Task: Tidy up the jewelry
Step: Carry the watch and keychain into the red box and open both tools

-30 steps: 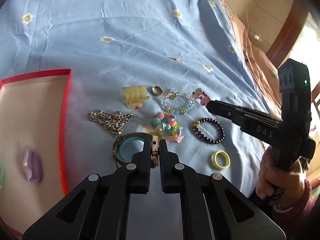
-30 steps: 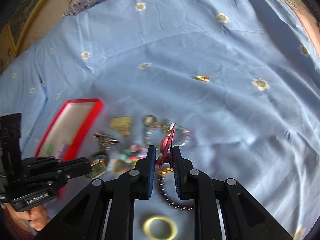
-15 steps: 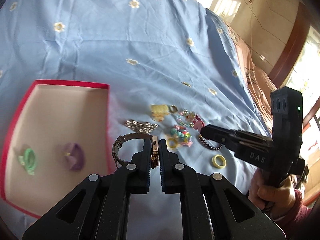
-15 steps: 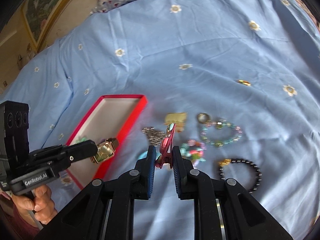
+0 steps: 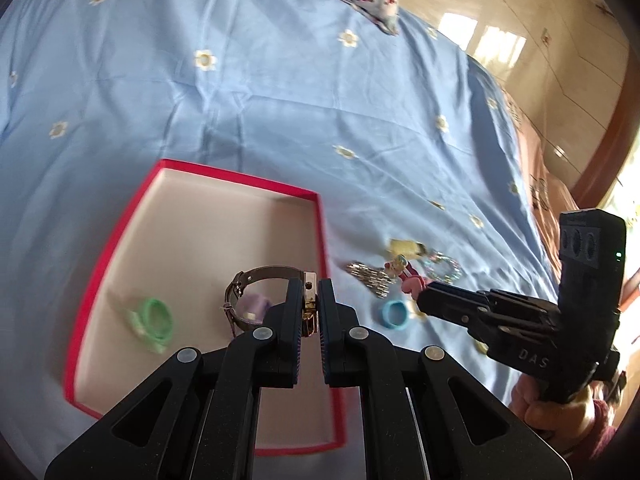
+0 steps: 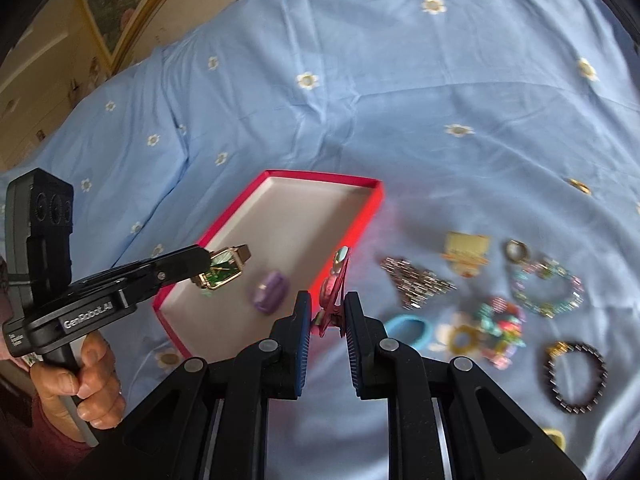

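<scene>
Blue daisy-print bedsheet (image 5: 280,92) fills the left wrist view, with a shallow red-walled box with a pale floor (image 5: 320,240) at 9 to 6 o'clock. Left gripper (image 5: 310,300) is clamped narrow on the gold case of a square wristwatch with a brown strap (image 5: 256,280), the strap loop arcing toward 10 o'clock and hanging above the box floor, so the drop looks straight down; a green ring (image 5: 154,318) and a lilac ring (image 5: 254,306) already lie inside. Right gripper (image 5: 420,302) sits at 3 o'clock, outside the box's right wall, near a light-blue ring (image 5: 394,315) on the sheet. Right wrist view: right gripper (image 6: 326,316) is pinched on a pink-red hair clip with a small charm on top (image 6: 336,280), long axis upright, tip leaning toward 12. Box rim (image 6: 372,208) lies at 11 o'clock from it, close, so I judge a short shift left is needed. Left gripper (image 6: 206,258) holds the watch (image 6: 224,268) over the box at 9 o'clock; it is nearer to release.
</scene>
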A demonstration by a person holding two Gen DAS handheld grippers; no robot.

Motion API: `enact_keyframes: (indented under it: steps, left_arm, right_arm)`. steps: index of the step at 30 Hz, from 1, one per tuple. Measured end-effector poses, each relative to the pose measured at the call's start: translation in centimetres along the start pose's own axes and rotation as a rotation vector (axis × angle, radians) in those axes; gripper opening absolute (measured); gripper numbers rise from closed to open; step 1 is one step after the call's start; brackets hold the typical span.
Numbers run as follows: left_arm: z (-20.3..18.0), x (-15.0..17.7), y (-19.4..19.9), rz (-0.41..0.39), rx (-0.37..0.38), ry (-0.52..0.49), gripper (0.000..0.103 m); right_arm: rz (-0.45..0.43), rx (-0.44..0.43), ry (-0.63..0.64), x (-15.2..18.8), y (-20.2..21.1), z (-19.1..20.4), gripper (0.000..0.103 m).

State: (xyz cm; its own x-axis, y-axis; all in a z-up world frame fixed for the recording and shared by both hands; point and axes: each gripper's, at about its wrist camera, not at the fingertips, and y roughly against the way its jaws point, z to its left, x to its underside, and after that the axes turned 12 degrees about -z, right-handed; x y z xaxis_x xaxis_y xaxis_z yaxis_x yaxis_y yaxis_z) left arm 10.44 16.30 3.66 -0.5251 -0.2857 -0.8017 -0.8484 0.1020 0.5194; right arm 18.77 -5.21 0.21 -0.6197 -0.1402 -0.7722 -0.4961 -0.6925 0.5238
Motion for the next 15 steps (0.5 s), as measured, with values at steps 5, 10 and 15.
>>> enact_keyframes:
  steps: [5,10,15]
  left_arm:
    - [2.1,-0.3,-0.3,-0.009,-0.035,0.02,0.006]
    - [4.0,-0.8,-1.4,-0.014,-0.067,0.024,0.006]
    - [5.7,-1.4,-3.2,-0.009,-0.095,0.023,0.006]
  right_arm:
    - [0.015,-0.038,0.019,-0.5,-2.3,1.6,0.017]
    - [0.034,-0.063,0.031,-0.9,-5.0,2.8,0.017]
    - [0.059,-0.076,0.033,-1.1,-7.8,3.3,0.017]
